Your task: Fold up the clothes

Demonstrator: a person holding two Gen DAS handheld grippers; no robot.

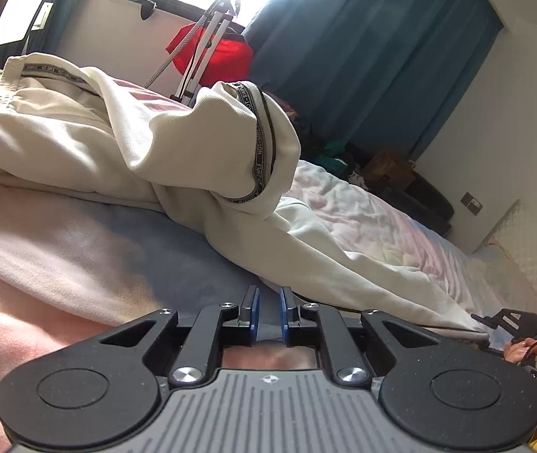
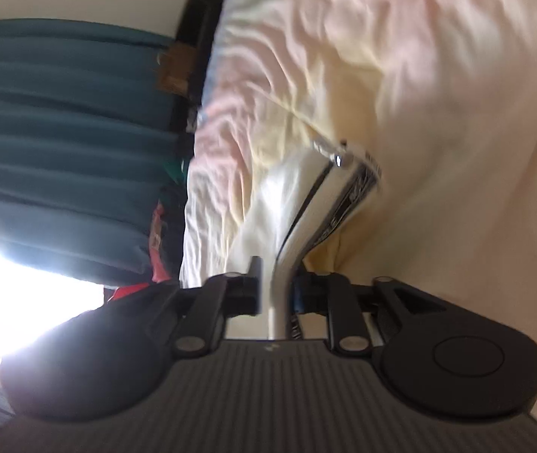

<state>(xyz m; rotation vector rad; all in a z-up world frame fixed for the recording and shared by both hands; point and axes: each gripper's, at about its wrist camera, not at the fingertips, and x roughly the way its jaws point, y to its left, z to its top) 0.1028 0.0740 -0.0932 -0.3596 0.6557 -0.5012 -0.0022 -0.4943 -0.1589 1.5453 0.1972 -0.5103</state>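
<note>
Left wrist view shows my left gripper (image 1: 268, 311) nearly closed and empty on the bed (image 1: 79, 249), the soft, floppy cream garment (image 1: 125, 143) heaped beyond, while my right gripper (image 2: 276, 287) straddles its taped hem (image 2: 347, 196), best pinched there.

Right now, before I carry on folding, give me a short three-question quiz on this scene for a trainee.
1. True or false: the cream garment lies on a wooden floor.
2. The curtains are: A red, B teal, C yellow.
3. What sits between the fingers of the right gripper?
Key: 1 false, it lies on the bed; 2 B; 3 a fold of the cream garment.
</note>
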